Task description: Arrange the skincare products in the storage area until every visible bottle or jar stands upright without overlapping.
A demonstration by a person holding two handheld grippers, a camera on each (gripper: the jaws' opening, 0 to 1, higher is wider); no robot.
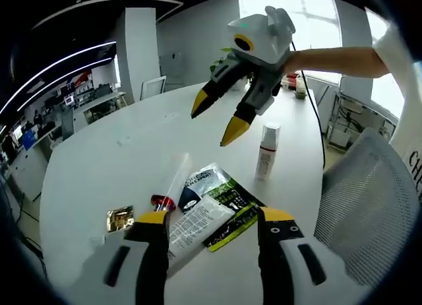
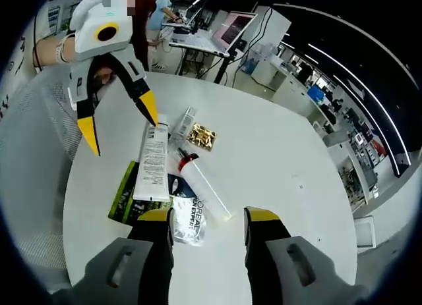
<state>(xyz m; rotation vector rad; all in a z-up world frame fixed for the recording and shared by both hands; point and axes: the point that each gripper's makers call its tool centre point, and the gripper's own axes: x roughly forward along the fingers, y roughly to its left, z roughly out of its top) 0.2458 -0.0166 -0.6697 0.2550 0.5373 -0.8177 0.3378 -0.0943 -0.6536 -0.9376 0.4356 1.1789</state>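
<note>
On the white surface (image 1: 99,160), a gold sachet (image 1: 120,219), red-capped tube (image 1: 173,184), white tube (image 1: 198,224) and green packet (image 1: 232,216) lie flat; one white bottle (image 1: 266,151) stands upright. Left gripper (image 1: 214,229) and right gripper (image 2: 208,221) hover with fingers apart, empty.

Left gripper view: looks from above one edge of the white counter (image 1: 99,160) across its top toward bright windows, at moderate height. The right gripper (image 1: 217,124) hangs ahead, facing back.

Right gripper view: looks from the opposite side, down across the counter (image 2: 277,160) toward desks and screens. The left gripper (image 2: 119,127) hangs at upper left, facing back.

Shared ground: the flat cluster of tube (image 1: 198,224) (image 2: 153,161), packets and gold sachet (image 1: 120,219) (image 2: 202,137), near both cameras.
</note>
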